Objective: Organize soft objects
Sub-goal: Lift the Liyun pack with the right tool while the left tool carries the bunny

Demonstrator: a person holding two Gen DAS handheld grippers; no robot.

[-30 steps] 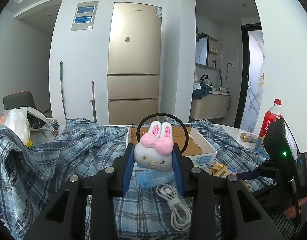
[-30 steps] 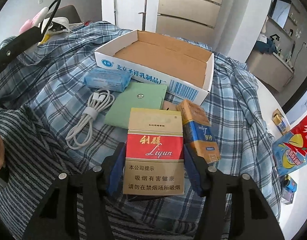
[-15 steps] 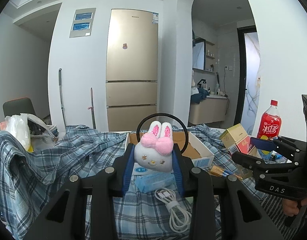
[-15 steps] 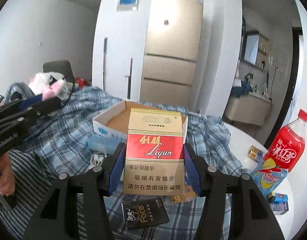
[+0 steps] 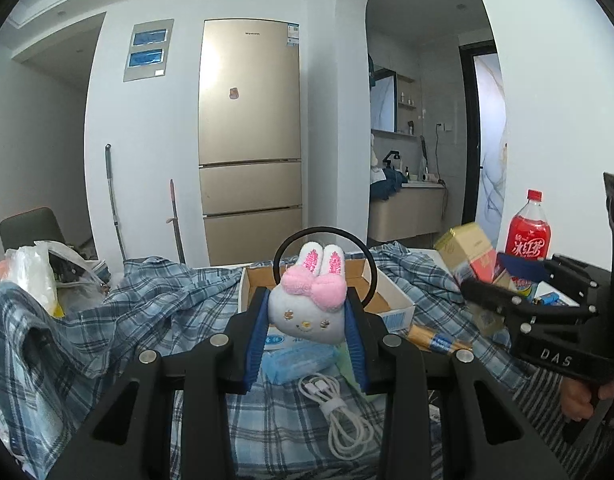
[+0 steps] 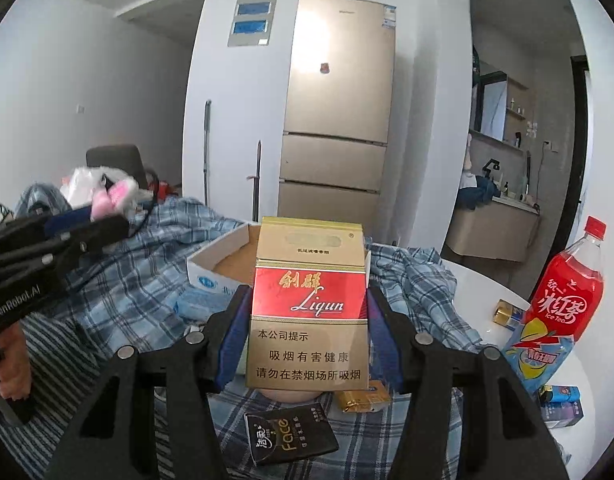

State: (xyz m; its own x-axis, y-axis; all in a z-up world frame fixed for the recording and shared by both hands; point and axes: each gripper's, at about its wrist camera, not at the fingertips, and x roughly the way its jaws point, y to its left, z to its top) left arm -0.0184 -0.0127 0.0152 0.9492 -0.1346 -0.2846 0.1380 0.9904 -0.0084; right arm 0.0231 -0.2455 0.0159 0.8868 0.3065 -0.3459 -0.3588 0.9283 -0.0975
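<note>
Lifting cigarette carton (image 6: pixel 309 308) clear of desk (right jaws clamp it); left jaws grip bunny plush (image 5: pixel 307 306); box (image 5: pixel 391 294) next.

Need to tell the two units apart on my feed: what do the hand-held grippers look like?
Both are black angular frames with silver screws and blue finger pads. The left hand-held gripper shows white "GenRobot.AI" lettering on its side, the right hand-held gripper "DAS".

Two matte black, angular handheld grippers (image 5: pixel 307 344) (image 6: pixel 309 344) are seen, each fitted with blue finger pads (image 5: pixel 254 344) and round silver screws; white "DAS" and "GenRobot.AI" lettering is shown at the frame edges.
</note>
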